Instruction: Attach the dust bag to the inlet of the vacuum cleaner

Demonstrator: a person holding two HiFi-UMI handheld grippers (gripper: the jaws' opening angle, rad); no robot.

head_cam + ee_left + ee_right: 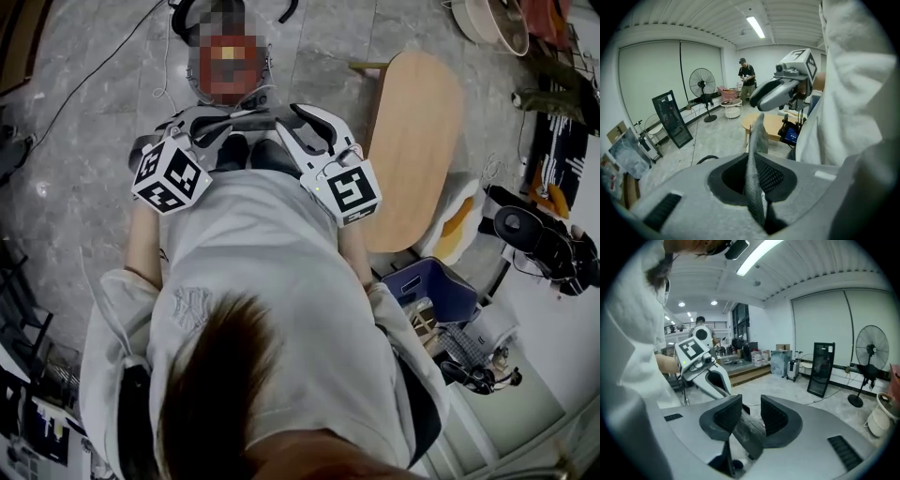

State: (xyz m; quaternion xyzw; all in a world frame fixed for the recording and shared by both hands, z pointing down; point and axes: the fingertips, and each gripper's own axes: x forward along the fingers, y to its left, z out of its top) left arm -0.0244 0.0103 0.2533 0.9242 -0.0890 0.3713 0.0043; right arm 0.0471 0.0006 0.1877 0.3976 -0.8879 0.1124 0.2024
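grey dust bag (753, 164) stands as a thin creased strip.

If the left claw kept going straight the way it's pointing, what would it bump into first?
Likely the light wooden table, seen just past the grey cloth strip the left claw pinches; depth is unclear.

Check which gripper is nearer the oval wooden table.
Right. The right gripper hangs just beside the wooden table's edge; the left gripper is farther away, on the right gripper's other side.
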